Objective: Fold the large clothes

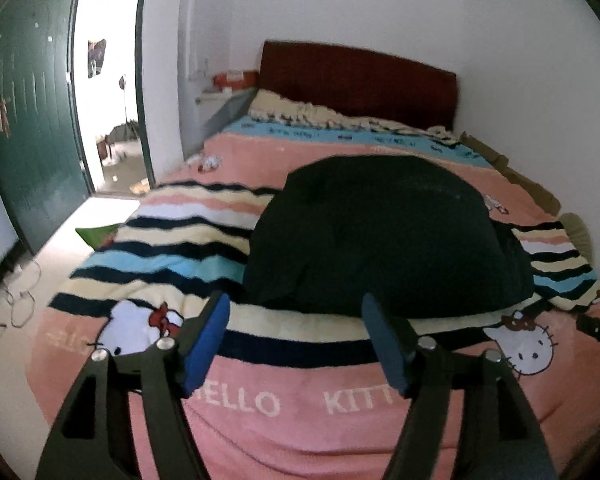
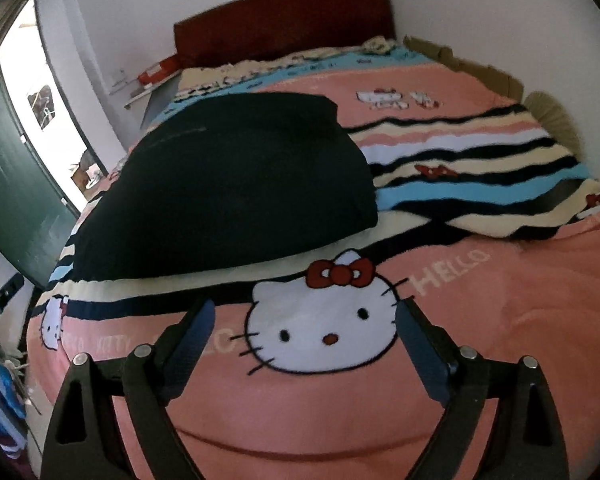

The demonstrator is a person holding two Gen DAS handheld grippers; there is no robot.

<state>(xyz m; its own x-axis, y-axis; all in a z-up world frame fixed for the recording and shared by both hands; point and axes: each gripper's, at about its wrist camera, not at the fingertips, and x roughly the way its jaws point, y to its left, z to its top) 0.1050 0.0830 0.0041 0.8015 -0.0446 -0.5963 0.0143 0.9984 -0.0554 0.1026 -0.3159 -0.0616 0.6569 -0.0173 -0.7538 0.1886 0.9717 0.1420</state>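
Lying folded mid-bed, black garment (image 1: 384, 232), w/ blanket (image 1: 172, 248) around edges.

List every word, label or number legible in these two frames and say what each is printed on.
"ELLO KITT": white letters on the pink blanket, left wrist view; the ends are hidden behind the left gripper fingers.
"HELLO": pink blanket, right of the cat face, right wrist view.
Faint white lettering near the blanket's left edge: too blurred.
Dark marks on the blue stripe: unreadable.
Red box by the headboard: unreadable.
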